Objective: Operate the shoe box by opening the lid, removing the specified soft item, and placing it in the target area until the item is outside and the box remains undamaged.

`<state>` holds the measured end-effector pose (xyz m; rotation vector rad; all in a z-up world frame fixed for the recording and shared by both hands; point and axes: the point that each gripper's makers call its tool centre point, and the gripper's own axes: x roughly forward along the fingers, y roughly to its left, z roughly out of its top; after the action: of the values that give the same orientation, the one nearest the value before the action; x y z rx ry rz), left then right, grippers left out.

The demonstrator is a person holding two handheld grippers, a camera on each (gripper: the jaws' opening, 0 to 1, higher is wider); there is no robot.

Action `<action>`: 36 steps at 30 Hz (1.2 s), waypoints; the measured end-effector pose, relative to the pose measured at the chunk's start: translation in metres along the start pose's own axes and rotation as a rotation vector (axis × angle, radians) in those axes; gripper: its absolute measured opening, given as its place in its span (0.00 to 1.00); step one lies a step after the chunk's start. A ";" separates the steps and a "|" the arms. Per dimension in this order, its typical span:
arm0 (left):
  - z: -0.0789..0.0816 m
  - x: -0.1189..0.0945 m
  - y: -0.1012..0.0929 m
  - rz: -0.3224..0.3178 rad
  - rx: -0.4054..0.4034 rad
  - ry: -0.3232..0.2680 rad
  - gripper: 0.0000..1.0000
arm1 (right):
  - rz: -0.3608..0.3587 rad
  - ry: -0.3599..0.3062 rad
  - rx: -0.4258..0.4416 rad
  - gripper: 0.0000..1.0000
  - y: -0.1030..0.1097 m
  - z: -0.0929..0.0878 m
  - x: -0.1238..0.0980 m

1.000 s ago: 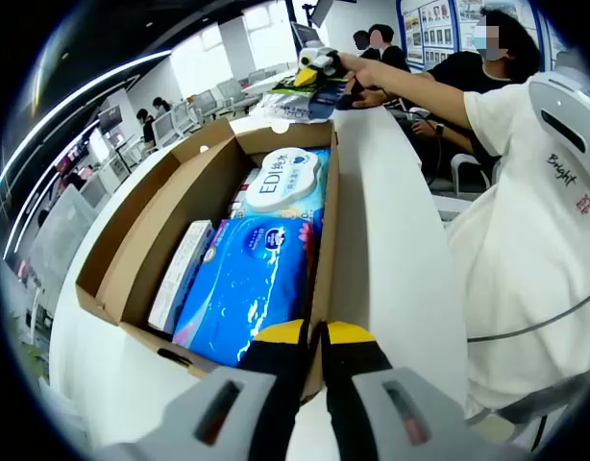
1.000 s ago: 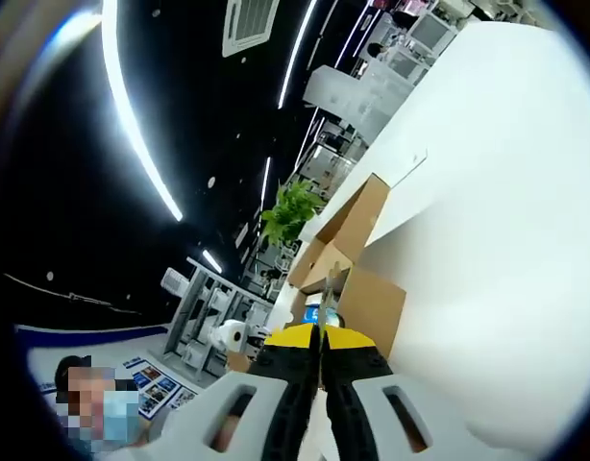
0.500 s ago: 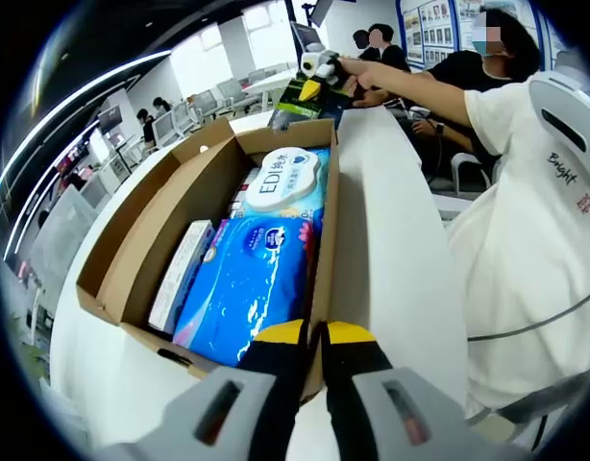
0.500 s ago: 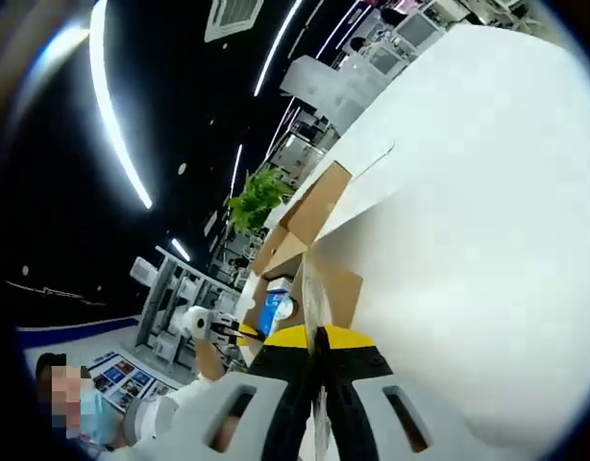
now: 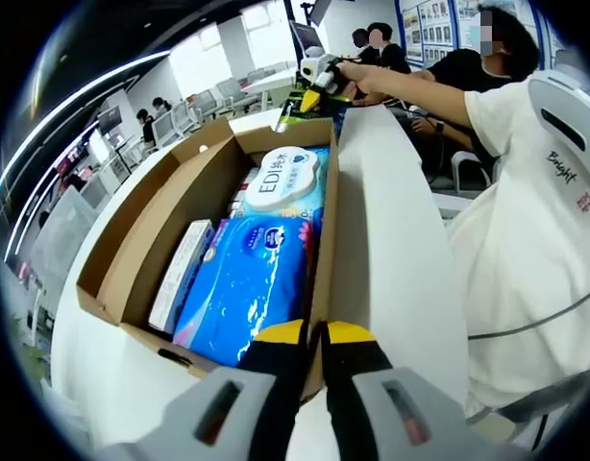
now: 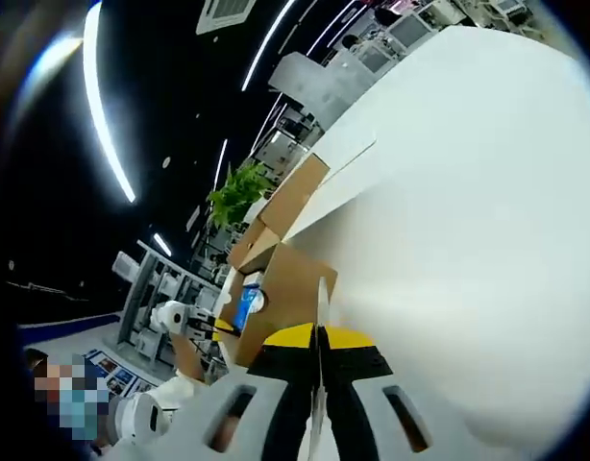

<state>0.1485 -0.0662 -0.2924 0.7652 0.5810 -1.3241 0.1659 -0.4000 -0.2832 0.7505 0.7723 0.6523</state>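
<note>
The open shoe box sits on the white tabletop, flaps out, crowded with blue soft packs. The left tongs, clenched, hide its near rim. The right tongs pinch a thin sheet, hard to identify, near the box's far end.

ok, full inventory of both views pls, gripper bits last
Cardboard box: 1, brown, open, on white table.
Large wipes pack: 1, blue, in box, near end.
Lidded wipes pack: 1, light blue with white lid, in box, far end.
Flat carton: 1, white, in box along the large pack's side.
Person's shirt: 1, white, beside table.
Left gripper: yellow-tipped, shut at the box's near wall.
Right gripper: yellow-tipped, shut on thin sheet.
</note>
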 end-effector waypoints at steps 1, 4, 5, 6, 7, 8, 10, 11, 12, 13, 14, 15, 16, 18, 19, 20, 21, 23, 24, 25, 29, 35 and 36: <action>0.000 0.000 0.000 -0.001 -0.003 0.001 0.06 | -0.032 0.005 -0.012 0.00 -0.007 0.001 0.000; 0.000 0.000 0.000 -0.012 0.009 0.003 0.05 | -0.113 0.029 -0.060 0.00 -0.018 -0.003 0.002; 0.000 0.000 -0.001 -0.018 0.021 0.003 0.05 | -0.135 0.035 -0.081 0.00 -0.023 -0.001 0.001; 0.000 0.000 -0.001 -0.022 0.020 0.001 0.04 | -0.153 0.044 -0.108 0.00 -0.025 -0.002 0.002; 0.000 0.000 -0.001 -0.023 0.012 0.000 0.04 | -0.189 0.069 -0.148 0.00 -0.034 -0.001 0.000; -0.001 0.000 -0.001 -0.021 -0.008 0.001 0.04 | -0.224 0.103 -0.165 0.00 -0.039 -0.005 -0.002; -0.001 0.000 -0.001 -0.019 -0.005 0.007 0.05 | -0.201 0.081 -0.150 0.00 -0.035 -0.003 0.002; -0.001 0.000 0.000 -0.018 -0.005 0.009 0.05 | -0.204 0.075 -0.146 0.00 -0.034 -0.005 0.001; -0.001 0.000 0.000 -0.017 -0.007 0.007 0.05 | -0.210 0.065 -0.149 0.00 -0.035 -0.003 0.001; -0.001 0.000 0.000 -0.016 -0.010 0.004 0.05 | -0.219 0.060 -0.151 0.00 -0.037 -0.001 0.000; -0.001 0.000 0.000 -0.015 -0.010 0.000 0.05 | -0.230 0.064 -0.159 0.00 -0.038 -0.001 -0.001; 0.000 0.000 0.000 -0.014 -0.007 -0.001 0.05 | -0.229 0.068 -0.165 0.00 -0.036 -0.004 0.001; 0.000 0.000 0.000 -0.015 0.000 -0.002 0.05 | -0.226 0.068 -0.168 0.00 -0.036 -0.004 0.001; 0.000 0.000 0.000 -0.013 0.001 -0.002 0.05 | -0.223 0.069 -0.187 0.00 -0.037 -0.002 0.001; 0.000 0.000 0.000 -0.011 0.001 -0.001 0.05 | -0.231 0.073 -0.219 0.00 -0.040 -0.001 0.001; 0.000 0.000 0.000 -0.011 0.002 -0.001 0.05 | -0.232 0.072 -0.233 0.00 -0.041 0.000 0.002; 0.000 0.000 0.000 -0.010 0.002 -0.001 0.05 | -0.246 0.076 -0.232 0.00 -0.041 -0.003 0.003; -0.001 0.000 0.000 -0.011 0.004 -0.002 0.05 | -0.283 0.105 -0.255 0.00 -0.046 -0.008 0.004; -0.001 -0.001 0.000 -0.011 0.005 -0.003 0.05 | -0.290 0.108 -0.259 0.00 -0.046 -0.008 0.005; -0.001 -0.001 0.000 -0.011 0.006 -0.003 0.05 | -0.293 0.114 -0.259 0.00 -0.047 -0.009 0.005; -0.001 -0.001 0.000 -0.013 0.007 -0.003 0.05 | -0.309 0.118 -0.272 0.00 -0.048 -0.012 0.005; -0.001 -0.001 -0.001 -0.008 0.054 -0.006 0.05 | -0.332 0.136 -0.295 0.00 -0.053 -0.016 0.006; -0.002 -0.001 -0.001 -0.006 0.055 -0.001 0.05 | -0.333 0.136 -0.295 0.00 -0.053 -0.015 0.006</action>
<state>0.1473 -0.0644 -0.2928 0.8081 0.5485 -1.3501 0.1699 -0.4203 -0.3348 0.3006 0.8790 0.5028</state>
